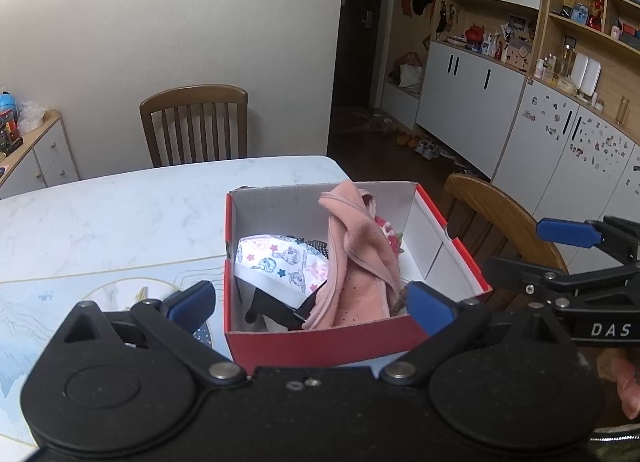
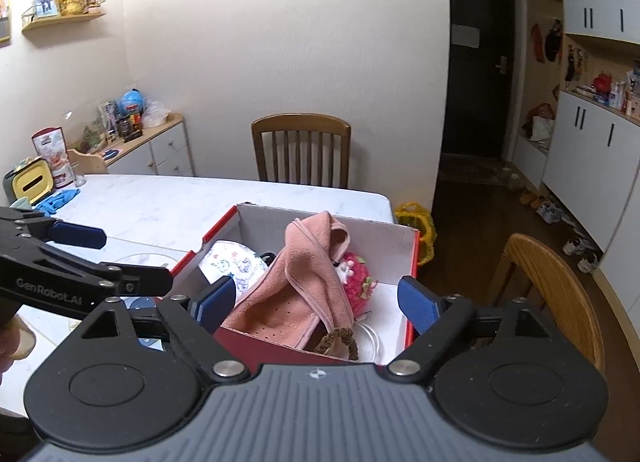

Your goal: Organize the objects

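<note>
A red cardboard box (image 1: 320,346) with a white inside stands on the marble table (image 1: 120,214). It holds a pink cloth (image 1: 360,262), a cartoon-print cloth (image 1: 280,258), a black item (image 1: 272,306) and a pink fuzzy toy (image 2: 356,274). My left gripper (image 1: 310,304) is open and empty at the box's near wall. My right gripper (image 2: 316,308) is open and empty over the box's (image 2: 412,262) near side; the pink cloth (image 2: 288,294) lies between its fingers without being held. A brown braided loop (image 2: 340,342) lies at the near wall.
A wooden chair (image 1: 196,122) stands at the table's far side, another (image 2: 560,294) to the right of the box. A yellow bag (image 2: 416,226) sits on the floor. A yellow box (image 2: 32,182), blue gloves (image 2: 60,196) and a glass are at the table's far left.
</note>
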`<state>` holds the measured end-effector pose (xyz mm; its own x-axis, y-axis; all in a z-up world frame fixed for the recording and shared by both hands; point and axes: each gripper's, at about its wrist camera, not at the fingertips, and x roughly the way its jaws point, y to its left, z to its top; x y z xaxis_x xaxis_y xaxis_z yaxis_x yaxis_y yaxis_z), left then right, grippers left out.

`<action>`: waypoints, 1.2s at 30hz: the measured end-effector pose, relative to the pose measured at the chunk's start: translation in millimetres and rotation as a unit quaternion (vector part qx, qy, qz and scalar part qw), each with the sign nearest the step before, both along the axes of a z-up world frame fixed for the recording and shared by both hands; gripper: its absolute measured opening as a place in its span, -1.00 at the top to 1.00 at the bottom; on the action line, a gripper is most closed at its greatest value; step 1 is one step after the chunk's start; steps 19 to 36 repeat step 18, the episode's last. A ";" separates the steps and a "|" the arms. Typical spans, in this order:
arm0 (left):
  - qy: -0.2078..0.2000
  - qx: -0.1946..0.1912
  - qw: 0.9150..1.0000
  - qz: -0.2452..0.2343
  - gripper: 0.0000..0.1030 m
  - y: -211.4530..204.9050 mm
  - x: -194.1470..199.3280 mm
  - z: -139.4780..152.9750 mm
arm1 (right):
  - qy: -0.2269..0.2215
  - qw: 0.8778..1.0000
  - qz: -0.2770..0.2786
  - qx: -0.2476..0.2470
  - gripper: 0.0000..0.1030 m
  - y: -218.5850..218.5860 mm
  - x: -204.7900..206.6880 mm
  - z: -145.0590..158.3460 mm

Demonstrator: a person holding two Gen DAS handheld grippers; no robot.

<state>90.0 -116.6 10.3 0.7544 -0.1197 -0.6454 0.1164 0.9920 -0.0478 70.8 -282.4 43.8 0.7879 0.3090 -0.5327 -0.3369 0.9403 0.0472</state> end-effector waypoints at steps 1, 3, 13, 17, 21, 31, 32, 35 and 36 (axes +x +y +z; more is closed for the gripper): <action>0.000 -0.001 1.000 0.001 -0.97 0.2 -0.8 -0.2 | 0.001 1.000 -0.003 0.001 -0.72 -1.0 -0.5 -0.8; 0.001 -0.003 1.000 0.003 -0.97 0.4 -1.7 -0.7 | 0.006 1.000 -0.006 0.002 -0.72 -3.1 -1.2 -2.0; 0.002 -0.005 1.000 0.000 -0.97 -4.2 -4.1 -2.6 | 0.009 1.000 -0.005 -0.006 -0.72 -4.4 -4.8 -3.9; 0.001 -0.007 1.000 0.001 -0.97 -4.4 -4.5 -2.3 | 0.008 1.000 -0.004 -0.007 -0.72 -5.2 -6.2 -3.4; -0.001 -0.007 1.000 -0.001 -0.97 -4.5 -4.7 -1.9 | 0.007 1.000 -0.003 -0.007 -0.72 -5.2 -6.5 -3.3; -0.001 -0.007 1.000 -0.001 -0.97 -4.5 -4.7 -1.9 | 0.007 1.000 -0.003 -0.007 -0.72 -5.2 -6.5 -3.3; -0.001 -0.007 1.000 -0.001 -0.97 -4.5 -4.7 -1.9 | 0.007 1.000 -0.003 -0.007 -0.72 -5.2 -6.5 -3.3; -0.001 -0.007 1.000 -0.001 -0.97 -4.5 -4.7 -1.9 | 0.007 1.000 -0.003 -0.007 -0.72 -5.2 -6.5 -3.3; -0.001 -0.007 1.000 -0.001 -0.97 -4.5 -4.7 -1.9 | 0.007 1.000 -0.003 -0.007 -0.72 -5.2 -6.5 -3.3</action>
